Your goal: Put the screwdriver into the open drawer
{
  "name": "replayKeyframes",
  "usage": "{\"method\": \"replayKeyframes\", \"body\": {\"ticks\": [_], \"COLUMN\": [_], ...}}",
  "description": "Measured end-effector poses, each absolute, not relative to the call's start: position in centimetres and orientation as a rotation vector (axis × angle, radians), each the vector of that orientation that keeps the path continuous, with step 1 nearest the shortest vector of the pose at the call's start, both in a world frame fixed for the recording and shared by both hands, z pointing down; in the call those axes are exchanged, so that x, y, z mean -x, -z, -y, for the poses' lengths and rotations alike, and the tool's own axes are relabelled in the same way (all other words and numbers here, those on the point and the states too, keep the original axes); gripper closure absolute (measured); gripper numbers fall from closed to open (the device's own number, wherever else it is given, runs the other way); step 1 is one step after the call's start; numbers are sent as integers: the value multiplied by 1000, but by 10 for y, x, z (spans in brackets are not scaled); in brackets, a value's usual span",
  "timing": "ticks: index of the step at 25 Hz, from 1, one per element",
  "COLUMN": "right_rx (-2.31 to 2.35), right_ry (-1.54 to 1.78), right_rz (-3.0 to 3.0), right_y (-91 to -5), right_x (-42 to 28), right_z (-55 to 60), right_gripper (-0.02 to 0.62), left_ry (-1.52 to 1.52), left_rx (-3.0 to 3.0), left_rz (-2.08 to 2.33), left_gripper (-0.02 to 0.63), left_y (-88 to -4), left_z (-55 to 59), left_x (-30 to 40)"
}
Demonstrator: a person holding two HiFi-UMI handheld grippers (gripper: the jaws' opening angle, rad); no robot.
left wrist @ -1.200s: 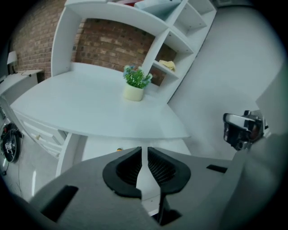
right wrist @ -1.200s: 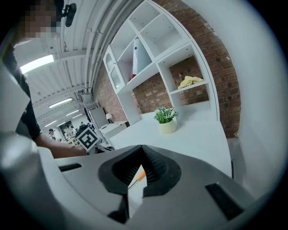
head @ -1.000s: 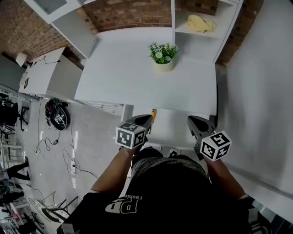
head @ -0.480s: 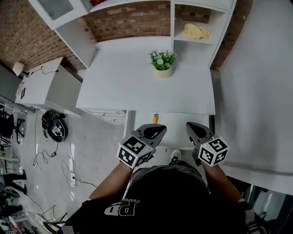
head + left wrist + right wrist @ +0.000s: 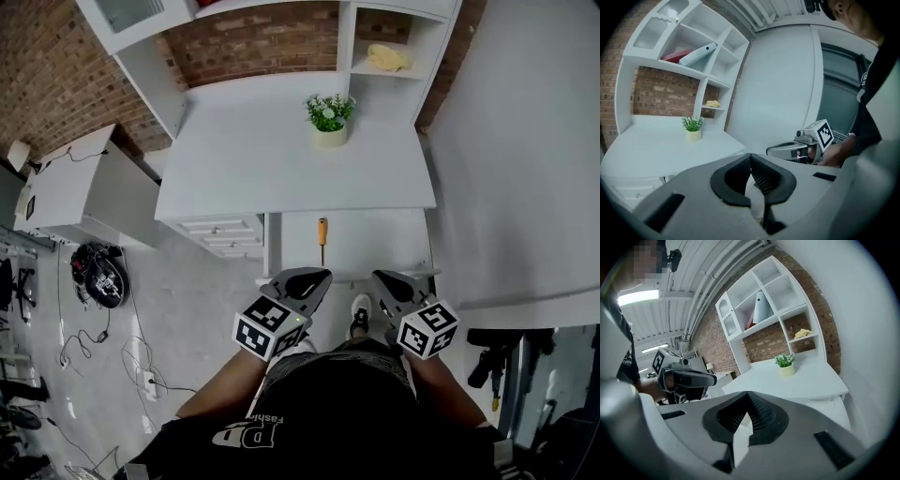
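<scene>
Screwdriver [image 5: 322,236] lies in the open drawer [image 5: 380,246] at frame centre; left gripper [image 5: 317,277] and right gripper [image 5: 381,278] hover just below.

You are in a lab or studio with a mock home-office corner built inside it. At twelve o'clock a white desk [image 5: 281,169] stands against a brick wall [image 5: 262,42], with white shelves [image 5: 347,37] and a plant [image 5: 329,112] dressing the set. At nine o'clock the bare floor [image 5: 197,309] carries loose cables [image 5: 103,328] and a power strip [image 5: 148,380], which no lived-in home would show. Overhead, your right gripper view shows exposed pipes [image 5: 705,287] and a strip light [image 5: 640,296].
</scene>
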State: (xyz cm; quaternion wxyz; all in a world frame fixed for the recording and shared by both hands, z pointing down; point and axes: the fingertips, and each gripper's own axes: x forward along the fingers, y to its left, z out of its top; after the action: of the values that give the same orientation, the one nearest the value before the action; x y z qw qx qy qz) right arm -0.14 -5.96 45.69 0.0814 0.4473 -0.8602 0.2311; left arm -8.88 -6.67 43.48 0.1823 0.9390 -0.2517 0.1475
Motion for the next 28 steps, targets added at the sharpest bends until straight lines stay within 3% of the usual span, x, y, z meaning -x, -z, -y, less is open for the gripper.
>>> {"method": "replayKeyframes", "body": {"ticks": [11, 28], "right_rx": [-1375, -1286], "right_ry": [-646, -589], "right_rz": [2532, 2570], "right_y": [-451, -434], "right_x": [6, -48], "right_z": [1, 1], "right_gripper": [591, 591], "left_ry": [-433, -411], "left_rx": [-2673, -2653], "left_rz": [681, 820], "left_gripper": [588, 588], "left_y": [-435, -417], "left_z": [21, 14], "left_x": [106, 62]}}
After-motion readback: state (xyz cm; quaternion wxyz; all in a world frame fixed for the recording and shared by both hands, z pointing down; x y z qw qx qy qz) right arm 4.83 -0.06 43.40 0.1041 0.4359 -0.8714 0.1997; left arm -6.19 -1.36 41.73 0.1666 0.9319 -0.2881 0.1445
